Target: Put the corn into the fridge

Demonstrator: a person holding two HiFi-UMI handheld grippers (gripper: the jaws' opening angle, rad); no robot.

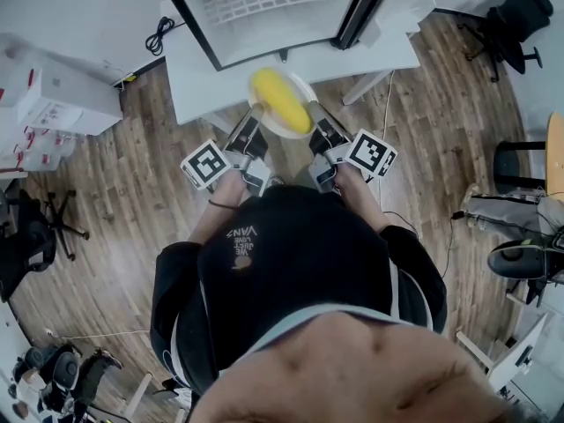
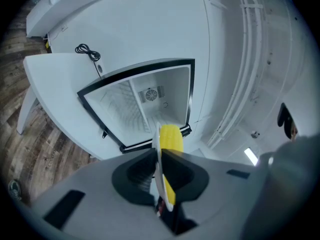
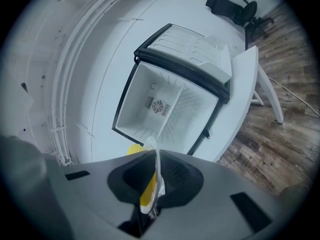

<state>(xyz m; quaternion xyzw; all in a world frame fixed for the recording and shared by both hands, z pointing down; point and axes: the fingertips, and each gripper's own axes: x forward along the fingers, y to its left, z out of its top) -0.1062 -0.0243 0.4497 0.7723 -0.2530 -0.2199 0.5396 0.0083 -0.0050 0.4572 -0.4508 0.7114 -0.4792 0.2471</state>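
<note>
A yellow corn cob (image 1: 280, 100) lies on a small white plate (image 1: 300, 83). I hold the plate by its edges in front of me. My left gripper (image 1: 255, 115) is shut on the plate's left rim and my right gripper (image 1: 310, 113) is shut on its right rim. In the left gripper view the plate (image 2: 156, 184) stands edge-on between the jaws of the left gripper (image 2: 157, 159), with the corn (image 2: 171, 136) just past them. The right gripper (image 3: 156, 176) clamps the plate (image 3: 155, 165) the same way, and the corn (image 3: 134, 150) peeks out at the left. Straight ahead the white fridge (image 1: 264, 7) stands open.
The fridge (image 2: 145, 109) sits on a white table (image 1: 198, 73), its door (image 1: 363, 5) swung out to the right. A black cable (image 1: 159, 33) lies on the table's left end. White boxes (image 1: 53, 100) stand at the left and office chairs (image 1: 511, 16) at the right.
</note>
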